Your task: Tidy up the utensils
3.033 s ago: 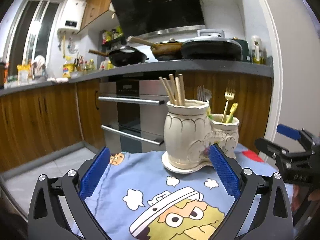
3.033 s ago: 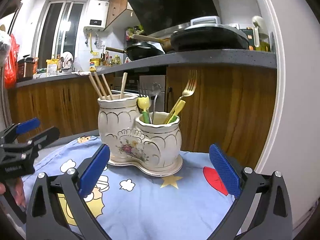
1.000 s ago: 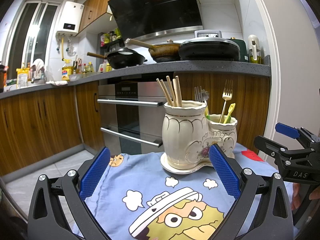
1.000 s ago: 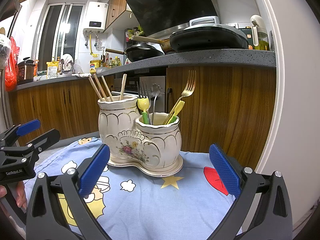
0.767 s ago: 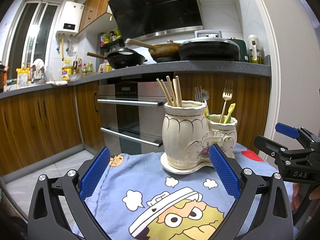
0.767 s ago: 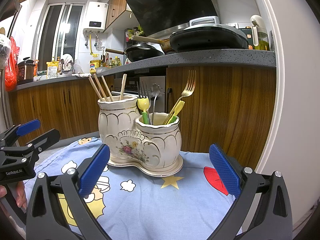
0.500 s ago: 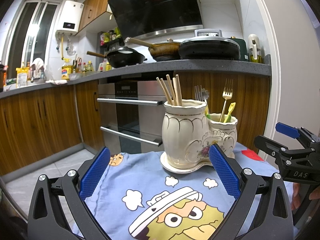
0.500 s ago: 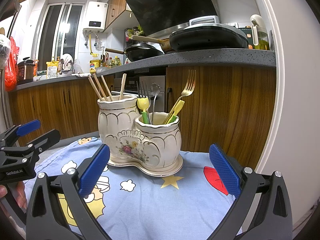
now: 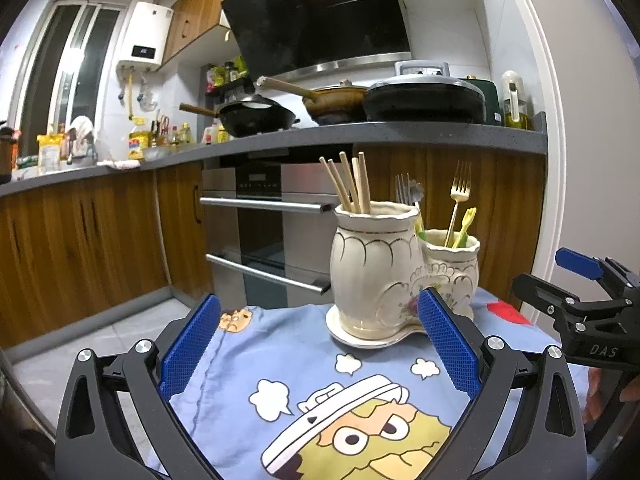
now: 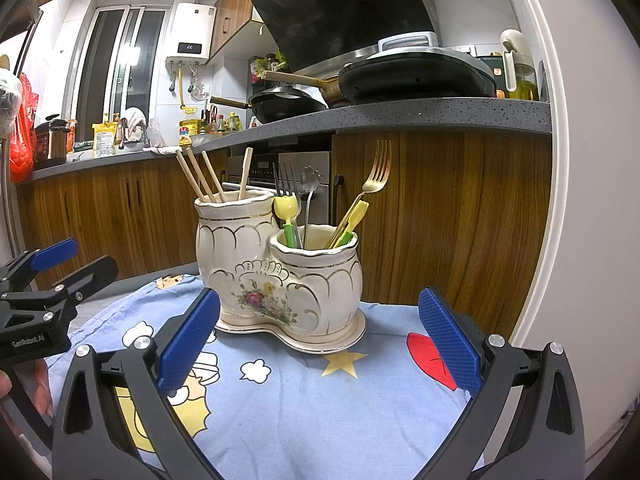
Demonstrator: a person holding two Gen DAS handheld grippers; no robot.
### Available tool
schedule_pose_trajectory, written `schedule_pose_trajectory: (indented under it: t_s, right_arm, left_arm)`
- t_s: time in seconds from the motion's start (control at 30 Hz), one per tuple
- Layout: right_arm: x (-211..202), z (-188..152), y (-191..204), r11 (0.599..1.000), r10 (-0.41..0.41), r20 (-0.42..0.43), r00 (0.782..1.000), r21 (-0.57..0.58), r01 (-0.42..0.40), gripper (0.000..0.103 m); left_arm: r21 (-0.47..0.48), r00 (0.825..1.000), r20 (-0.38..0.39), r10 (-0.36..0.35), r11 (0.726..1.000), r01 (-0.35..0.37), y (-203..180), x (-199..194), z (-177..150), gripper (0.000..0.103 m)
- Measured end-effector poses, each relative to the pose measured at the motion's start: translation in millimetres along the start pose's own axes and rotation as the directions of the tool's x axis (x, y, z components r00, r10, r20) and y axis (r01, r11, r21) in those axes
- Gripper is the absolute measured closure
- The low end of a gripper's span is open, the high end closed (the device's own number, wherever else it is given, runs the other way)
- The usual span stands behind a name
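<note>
A cream ceramic double utensil holder stands on a table with a blue cartoon cloth. Its tall pot holds wooden chopsticks. Its short pot holds a gold fork, a steel fork, a flower-ended steel spoon and yellow-green plastic pieces. My left gripper is open and empty, short of the holder. My right gripper is open and empty, just in front of the holder. Each gripper also shows at the edge of the other view.
A kitchen counter with pans and an oven beneath it stands behind the table. A white wall is close on the right. The cloth's near part carries a cartoon print.
Almost nothing differs. Both grippers stay open and nearly still; the views have shifted very slightly since three seconds ago.
</note>
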State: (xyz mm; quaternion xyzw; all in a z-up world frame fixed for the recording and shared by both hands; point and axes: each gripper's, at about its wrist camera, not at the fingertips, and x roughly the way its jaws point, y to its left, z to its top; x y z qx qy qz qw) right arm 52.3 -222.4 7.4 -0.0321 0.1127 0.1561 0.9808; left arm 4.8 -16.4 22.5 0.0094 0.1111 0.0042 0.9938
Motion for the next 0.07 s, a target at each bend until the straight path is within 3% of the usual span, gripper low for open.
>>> schedule_pose_trajectory:
  t_s: [0.07]
  right_arm:
    - [0.1, 0.0, 0.1, 1.0, 0.0, -0.001, 1.0, 0.0, 0.0, 0.005]
  left_arm:
    - [0.003, 1.0, -0.003, -0.006, 1.0, 0.006, -0.3, 0.7, 0.0, 0.005]
